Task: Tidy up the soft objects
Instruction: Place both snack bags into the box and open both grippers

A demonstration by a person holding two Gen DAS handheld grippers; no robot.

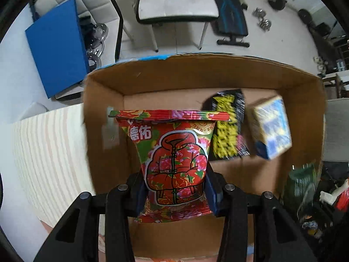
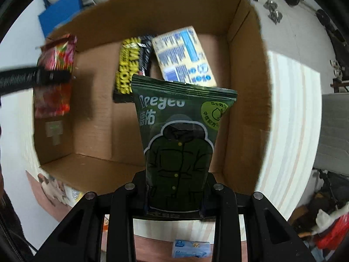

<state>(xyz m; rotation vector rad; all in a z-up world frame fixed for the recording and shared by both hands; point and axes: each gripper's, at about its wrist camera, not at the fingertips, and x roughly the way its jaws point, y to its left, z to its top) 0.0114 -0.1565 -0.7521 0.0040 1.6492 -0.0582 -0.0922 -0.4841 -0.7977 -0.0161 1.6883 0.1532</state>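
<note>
**Both hand-held grippers loaded over the carton**

The left hand-held gripper (image 1: 175,187) was clamped on a red floral pouch (image 1: 174,155), its two fingers pressed against the lower sides of the pack. The pouch stood upright between the fingers, sealed top edge uppermost, above the inside of the open cardboard box (image 1: 104,131). In the right wrist view the same pouch (image 2: 54,74) appeared at the box's left wall, with the left hand-held gripper (image 2: 52,76) reaching in from the left edge of the frame.

The right hand-held gripper (image 2: 175,194) was closed on a dark green pouch (image 2: 178,139), printed with a coat drawing. The pack was held by its lower part and rose upright, over the near right portion of the cardboard box (image 2: 244,83).

Inside the box, toward the far wall, lay a black and yellow packet (image 2: 128,69) and, just beside it on the right, a yellow and blue pack (image 2: 185,56). The two overlapped or touched at their adjoining edges; which lay on top could not be told. The left wrist view showed the same pair, the black and yellow packet (image 1: 226,131) and the yellow and blue pack (image 1: 272,126), both motion-blurred.

The box rested on a worktop (image 2: 292,118) covered in a pale striped cloth. A small light blue tissue pack (image 2: 192,250) lay below the right hand-held gripper, outside the box. Beyond the worktop stood a white chair (image 1: 176,4) and a blue board (image 1: 56,45).
</note>
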